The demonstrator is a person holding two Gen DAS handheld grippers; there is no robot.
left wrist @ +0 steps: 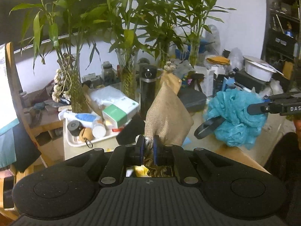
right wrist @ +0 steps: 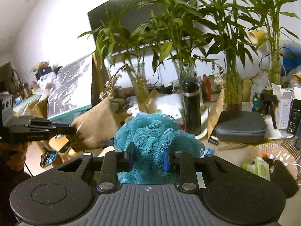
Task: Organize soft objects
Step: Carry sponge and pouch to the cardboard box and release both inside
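Nearest in the left wrist view, the left gripper (left wrist: 147,148) is clamped tight on the gathered neck of a burlap pouch (left wrist: 167,116), whose frayed end is hidden below the fingers and whose body rises ahead of them, clear of the table. In the right wrist view, the right gripper (right wrist: 150,158) squeezes a teal mesh bath pouf (right wrist: 150,133); the netting bulges over the blue pads and covers most of them. Both soft things hang in open air above the table's near edge (left wrist: 244,158), well apart from each other. Beyond them free room narrows quickly: a grey zip case (right wrist: 240,126), a black flask (right wrist: 191,105) and glass vases of bamboo (right wrist: 232,82) crowd the table, their bases partly hidden behind clutter.
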